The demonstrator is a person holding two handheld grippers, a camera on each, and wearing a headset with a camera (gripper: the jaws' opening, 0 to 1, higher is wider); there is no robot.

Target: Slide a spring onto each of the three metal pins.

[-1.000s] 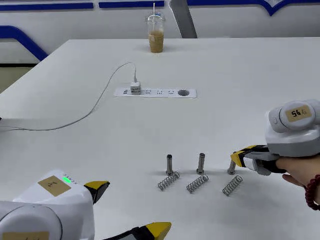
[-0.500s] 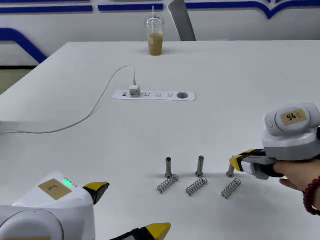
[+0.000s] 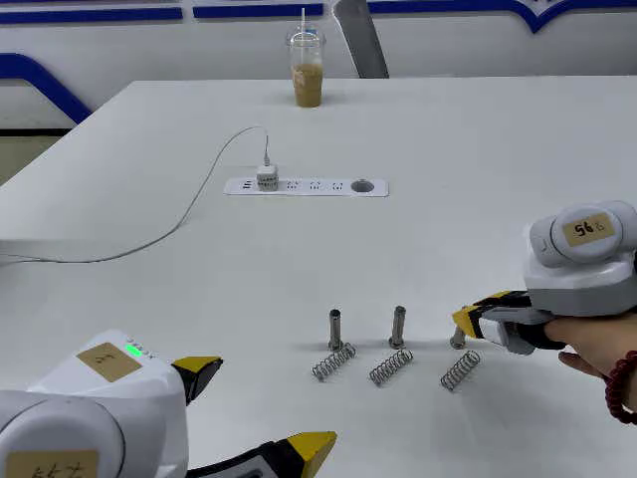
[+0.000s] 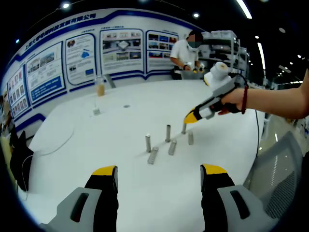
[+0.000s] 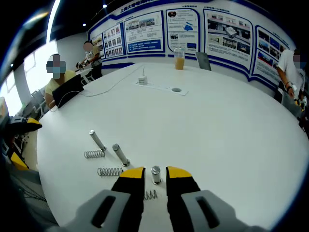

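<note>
While your left claw (image 4: pixel 159 170) hangs wide over the counter (image 3: pixel 478 129), your right claw (image 5: pixel 155 172) narrowly straddles the rightmost pin (image 5: pixel 156 175), seemingly without contact; three springs (image 3: pixel 333 361) lie alongside, power strip (image 3: pixel 306 185) and drink (image 3: pixel 308 72) beyond.

We see right pin (image 3: pixel 458 339) mostly hidden behind right gripper (image 3: pixel 466 324) tips; we can't tell if jaws touch it. Nearest spring (image 5: pixel 150 195) partly under jaws in right gripper view. Left gripper (image 3: pixel 255 405) cut by head view's bottom edge. Cable (image 3: pixel 189 214) runs off left edge.
</note>
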